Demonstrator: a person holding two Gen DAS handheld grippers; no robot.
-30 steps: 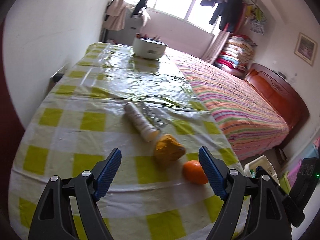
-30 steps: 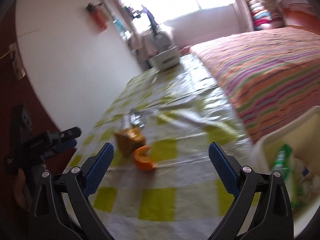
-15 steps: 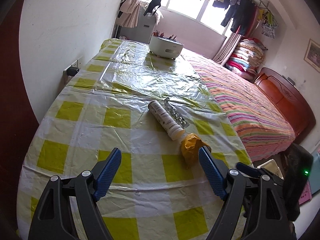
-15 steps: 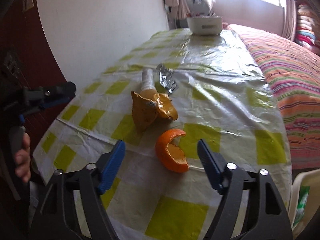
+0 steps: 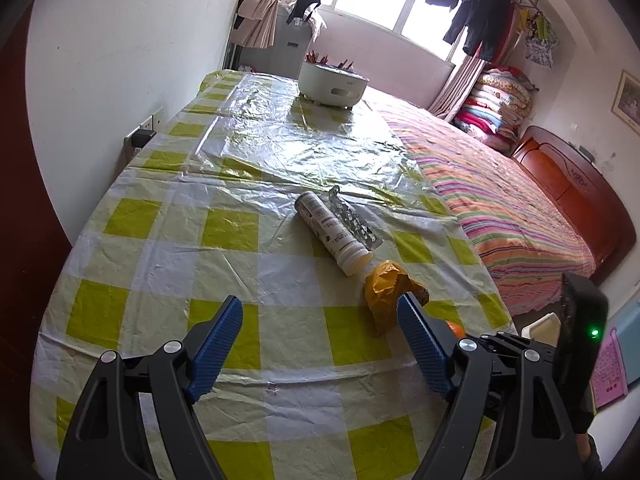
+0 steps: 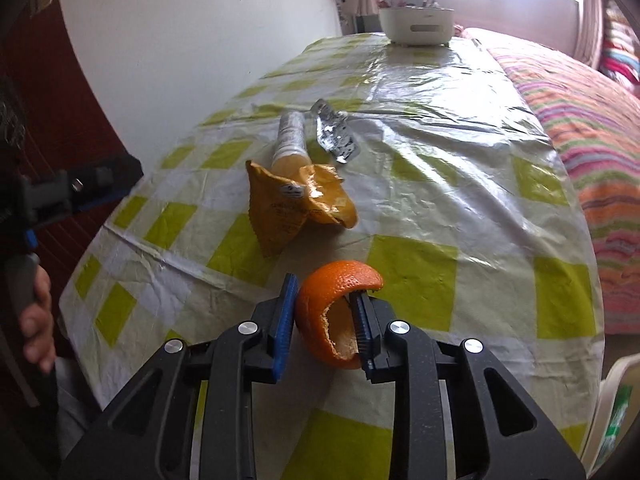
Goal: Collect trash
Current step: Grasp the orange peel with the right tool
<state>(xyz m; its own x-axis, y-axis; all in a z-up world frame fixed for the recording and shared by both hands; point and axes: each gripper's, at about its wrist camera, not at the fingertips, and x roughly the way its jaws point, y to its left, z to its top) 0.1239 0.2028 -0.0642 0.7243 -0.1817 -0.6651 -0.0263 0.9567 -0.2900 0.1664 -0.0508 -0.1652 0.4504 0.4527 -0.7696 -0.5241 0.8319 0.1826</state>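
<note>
Right gripper (image 6: pixel 324 320), low in the centre of its own view, is clamped on the orange peel (image 6: pixel 334 312): one blue pad presses the outer skin on the left, the other sits against the pale inner side on the right. Peel and pads are just above the checked tablecloth (image 6: pixel 412 264), near its front edge.

Left gripper (image 5: pixel 320 344) fills the bottom of its view with jaws spread wide and nothing between them, hovering over the cloth. In the right wrist view it appears at the left edge, with fingers of a hand (image 6: pixel 36 320) below it.

Above the peel, centre left in the right wrist view, lies a crumpled yellow wrapper (image 6: pixel 296 204). A white bottle (image 6: pixel 290 144) lies on its side, its near end touching the wrapper, and a foil blister pack (image 6: pixel 336 136) lies just right of the bottle. A white pot (image 6: pixel 416 26) stands at the far end of the table, top centre. A striped bed (image 6: pixel 592 128) runs along the right, and a bin's white rim (image 6: pixel 612 404) shows at lower right.
</note>
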